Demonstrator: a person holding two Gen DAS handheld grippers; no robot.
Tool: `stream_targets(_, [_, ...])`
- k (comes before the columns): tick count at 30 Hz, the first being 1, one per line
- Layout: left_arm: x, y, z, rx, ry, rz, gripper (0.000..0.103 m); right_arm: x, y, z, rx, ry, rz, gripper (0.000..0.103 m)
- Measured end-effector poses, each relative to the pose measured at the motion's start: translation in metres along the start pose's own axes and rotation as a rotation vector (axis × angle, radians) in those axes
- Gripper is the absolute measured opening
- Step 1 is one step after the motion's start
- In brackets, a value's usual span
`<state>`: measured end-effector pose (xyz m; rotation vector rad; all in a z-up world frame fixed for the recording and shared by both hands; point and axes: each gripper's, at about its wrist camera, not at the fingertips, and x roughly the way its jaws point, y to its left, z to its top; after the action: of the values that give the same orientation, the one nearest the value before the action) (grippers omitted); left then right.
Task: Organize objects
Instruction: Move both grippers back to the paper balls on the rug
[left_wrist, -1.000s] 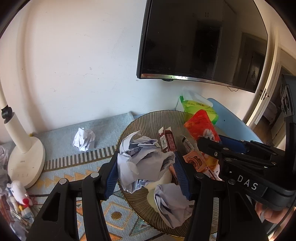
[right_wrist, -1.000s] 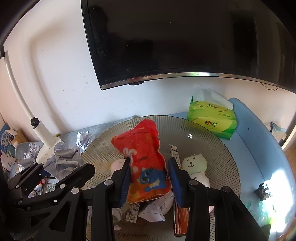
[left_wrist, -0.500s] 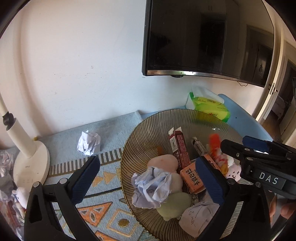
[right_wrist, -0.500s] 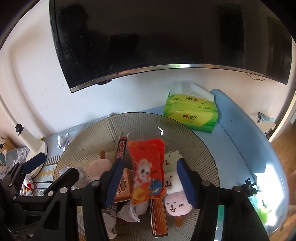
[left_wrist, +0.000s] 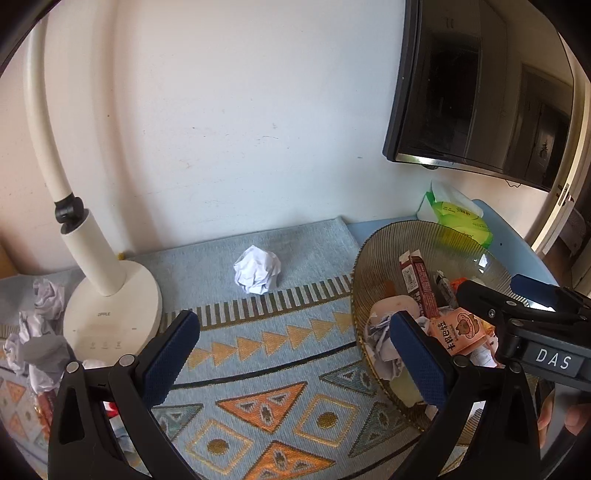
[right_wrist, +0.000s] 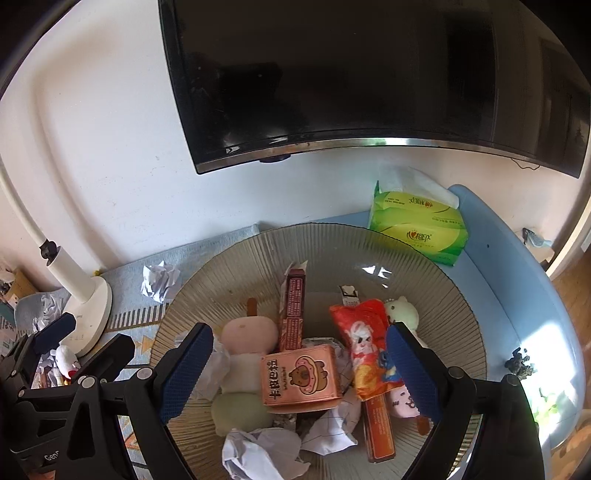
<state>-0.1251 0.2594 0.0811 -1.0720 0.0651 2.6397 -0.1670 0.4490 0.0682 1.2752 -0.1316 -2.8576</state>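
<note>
Your left gripper (left_wrist: 295, 354) hangs wide apart and empty over the patterned mat (left_wrist: 266, 369), aimed toward a crumpled paper ball (left_wrist: 257, 275) lying beside the lamp base (left_wrist: 110, 314). Your right gripper (right_wrist: 299, 373) is also spread wide, empty, above the ribbed glass bowl (right_wrist: 436, 280), where the red snack packet (right_wrist: 364, 347) lies beside a pink box (right_wrist: 299, 374).

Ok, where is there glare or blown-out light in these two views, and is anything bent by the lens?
Right wrist view: sunlight washes out the blue table at right, a glint sits on the glass bowl, and the TV edge curves. Left wrist view: even light; the lamp neck bows and the corners go dark.
</note>
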Motion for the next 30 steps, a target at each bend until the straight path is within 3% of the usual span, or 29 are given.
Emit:
stream_targets(7, [-0.033, 0.067, -0.010, -0.050, -0.008, 0.091, 0.103, -0.005, 0.073, -0.004, -0.075, -0.003, 0.097, 0.095])
stream_targets(10, [-0.045, 0.100, -0.018, -0.082, -0.004, 0.141, 0.103, -0.008, 0.102, -0.009, -0.100, -0.004, 0.155, 0.103])
stream_targets(20, [-0.086, 0.221, -0.062, -0.233, 0.014, 0.280, 0.103, -0.010, 0.175, -0.040, -0.126, 0.035, 0.282, 0.103])
stream_targets(30, [-0.099, 0.313, -0.123, -0.366, 0.019, 0.294, 0.103, -0.011, 0.250, -0.103, -0.217, 0.105, 0.429, 0.103])
